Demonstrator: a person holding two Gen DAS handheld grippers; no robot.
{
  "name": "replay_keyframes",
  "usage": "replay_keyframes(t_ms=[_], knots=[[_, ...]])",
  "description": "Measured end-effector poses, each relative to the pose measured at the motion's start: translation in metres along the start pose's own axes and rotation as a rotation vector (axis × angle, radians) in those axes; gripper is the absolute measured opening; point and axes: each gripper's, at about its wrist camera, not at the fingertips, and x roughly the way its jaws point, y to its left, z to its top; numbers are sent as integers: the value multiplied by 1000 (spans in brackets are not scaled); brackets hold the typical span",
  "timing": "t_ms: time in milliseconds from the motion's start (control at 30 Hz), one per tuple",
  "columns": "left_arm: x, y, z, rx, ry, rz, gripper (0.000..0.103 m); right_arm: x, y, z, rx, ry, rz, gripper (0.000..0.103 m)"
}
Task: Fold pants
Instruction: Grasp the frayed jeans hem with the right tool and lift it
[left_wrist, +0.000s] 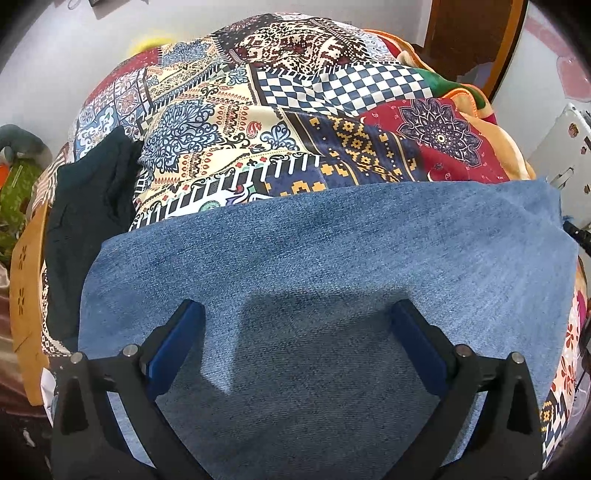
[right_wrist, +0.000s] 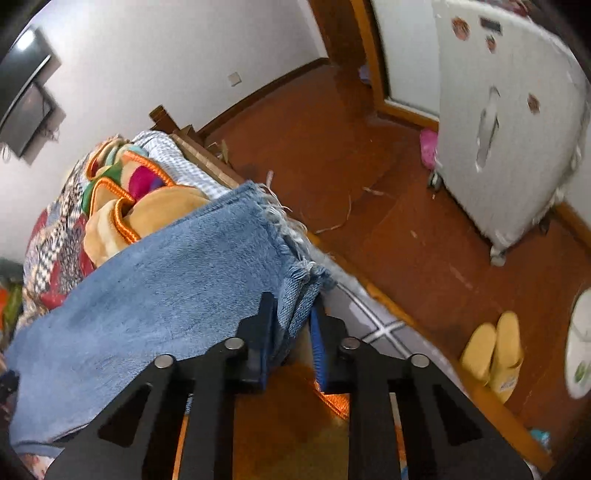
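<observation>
While the blue denim pants (left_wrist: 325, 266) lie spread flat across a patchwork bedspread (left_wrist: 229, 122), the left gripper (left_wrist: 295, 325) hangs above the cloth with its jaws spread wide and nothing between them. At the frayed hem (right_wrist: 295, 254), the right gripper (right_wrist: 295, 317) is clenched on a fold of denim, above the bed's edge, with yellow slippers (right_wrist: 491, 354) on the wooden floor (right_wrist: 369, 155) beyond.

One pair of jeans (left_wrist: 332, 258) lies on one bed (left_wrist: 280, 122), with one dark garment (left_wrist: 88, 221) beside it. Two grippers show, left (left_wrist: 297, 332) and right (right_wrist: 291, 317), each with two fingers (left_wrist: 173, 354). Two yellow slippers (right_wrist: 493, 354) sit on the floor (right_wrist: 369, 155) near one white cabinet (right_wrist: 517, 122).
</observation>
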Motion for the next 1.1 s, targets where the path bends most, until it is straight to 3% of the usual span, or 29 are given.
replay_keyframes(t_ms=[267, 500, 700, 900, 1100], knots=[[-14, 2, -1, -29, -7, 12, 103, -59, 26, 33, -81, -139, 26, 9], [-57, 5, -9, -34, -119, 57, 103, -116, 80, 59, -164, -262, 125, 9], [-95, 23, -21, -77, -201, 93, 103, -158, 136, 59, -258, -339, 241, 9], [-127, 53, -39, -156, -272, 74, 103, -184, 192, 45, -375, -368, 344, 9], [-147, 88, -69, -243, -319, 53, 103, -188, 242, 28, -454, -336, 440, 9]])
